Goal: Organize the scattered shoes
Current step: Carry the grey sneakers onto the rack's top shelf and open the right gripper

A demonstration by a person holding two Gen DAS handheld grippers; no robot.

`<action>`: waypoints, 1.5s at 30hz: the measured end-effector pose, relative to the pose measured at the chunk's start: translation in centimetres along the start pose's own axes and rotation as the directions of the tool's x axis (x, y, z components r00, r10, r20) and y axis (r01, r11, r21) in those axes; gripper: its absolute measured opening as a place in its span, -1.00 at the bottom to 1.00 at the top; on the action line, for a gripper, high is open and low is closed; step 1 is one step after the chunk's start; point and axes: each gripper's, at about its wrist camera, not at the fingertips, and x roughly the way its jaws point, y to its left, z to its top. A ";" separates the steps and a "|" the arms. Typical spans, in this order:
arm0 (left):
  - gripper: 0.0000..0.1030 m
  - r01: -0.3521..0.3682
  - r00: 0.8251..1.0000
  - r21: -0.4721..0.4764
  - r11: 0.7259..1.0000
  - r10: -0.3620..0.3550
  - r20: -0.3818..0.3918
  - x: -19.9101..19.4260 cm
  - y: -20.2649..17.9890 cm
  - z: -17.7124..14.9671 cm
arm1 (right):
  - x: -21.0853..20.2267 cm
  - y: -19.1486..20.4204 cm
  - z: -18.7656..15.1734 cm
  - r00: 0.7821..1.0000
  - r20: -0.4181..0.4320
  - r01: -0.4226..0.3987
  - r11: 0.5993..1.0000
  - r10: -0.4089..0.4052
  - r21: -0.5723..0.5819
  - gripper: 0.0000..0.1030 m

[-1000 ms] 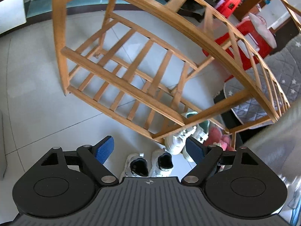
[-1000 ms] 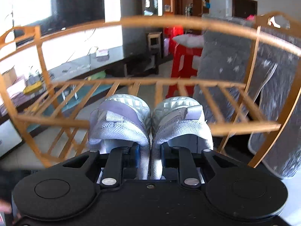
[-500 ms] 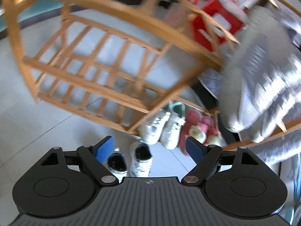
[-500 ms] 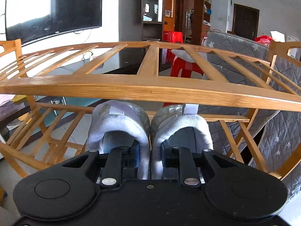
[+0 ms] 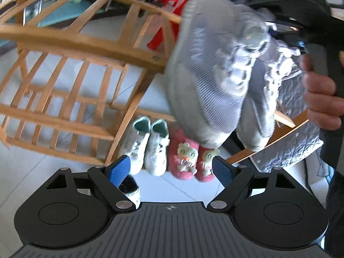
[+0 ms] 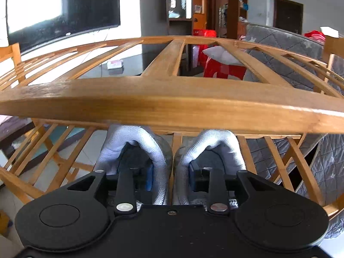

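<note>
Here, a pair of grey mesh sneakers (image 6: 172, 150) is seen side by side on a slatted tier of the wooden shoe rack (image 6: 172, 103), just beneath the rack's top front rail. The right gripper (image 6: 171, 178) is placed at the heels, with one finger inside each shoe's opening, so that the two inner heel walls lie between the fingers. The fingers are opening at this moment; a gap is visible between the left blue pad and the wall beside it, and the pads are not seen pressing on the fabric.

In the left wrist view, the same grey sneakers are shown blurred and large at the upper right, with the black body of the right gripper above them and a person's hand (image 5: 320, 90) wrapped around its handle. The left gripper (image 5: 171, 171) is held above the tiled floor (image 5: 182, 185) with its blue-padded fingers (image 5: 119, 171) wide apart and nothing between them.

On the floor beside the rack, a pair of white sneakers (image 5: 148, 146) is lined up next to a pair of pink slippers (image 5: 190, 157) decorated with cartoon faces. Part of another white shoe (image 5: 131, 190) is visible just behind the left finger. A grey quilted cover (image 5: 288, 154) with stars is seen at the right, and a red stool (image 6: 223, 69) and a dark television screen (image 6: 62, 13) are seen beyond the rack.
</note>
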 end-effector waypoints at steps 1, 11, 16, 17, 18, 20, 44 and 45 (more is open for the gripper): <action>0.63 0.005 1.000 -0.002 1.000 -0.005 0.009 0.0 -0.1 0.1 | 0.0 0.0 0.0 1.000 -0.001 0.001 1.000 -0.001 -0.010 -0.24; 0.42 0.051 0.999 0.020 0.999 -0.051 0.014 0.7 -0.8 1.0 | -0.1 0.4 0.1 1.000 0.004 -0.010 0.999 0.010 -0.051 -0.10; 0.27 0.087 0.996 0.000 0.996 -0.087 -0.013 1.3 -0.7 1.4 | -0.5 0.7 -0.1 1.000 0.028 0.007 0.995 -0.004 -0.097 0.05; 0.20 0.100 0.995 -0.012 0.995 -0.100 -0.021 1.5 -0.5 1.4 | -0.6 0.9 -0.2 0.999 0.044 0.011 0.993 -0.006 -0.116 0.04; 0.17 0.116 0.993 -0.024 0.993 -0.117 -0.030 1.7 -0.4 1.4 | -0.7 1.0 -0.4 0.998 0.056 0.018 0.991 -0.010 -0.134 0.03; 0.08 0.130 0.991 -0.028 0.991 -0.131 -0.041 1.9 -0.4 1.4 | -0.7 1.3 -0.4 0.998 0.060 0.027 0.989 -0.019 -0.146 0.03; -0.52 0.218 0.972 -0.055 0.974 -0.222 -0.077 2.8 0.0 1.8 | -1.2 1.6 -0.1 0.998 0.052 0.028 0.981 -0.019 -0.190 0.07; -0.52 0.212 0.974 -0.048 0.976 -0.215 -0.075 2.8 -0.1 1.7 | -1.4 1.5 -0.2 0.998 0.054 0.028 0.982 -0.018 -0.185 0.08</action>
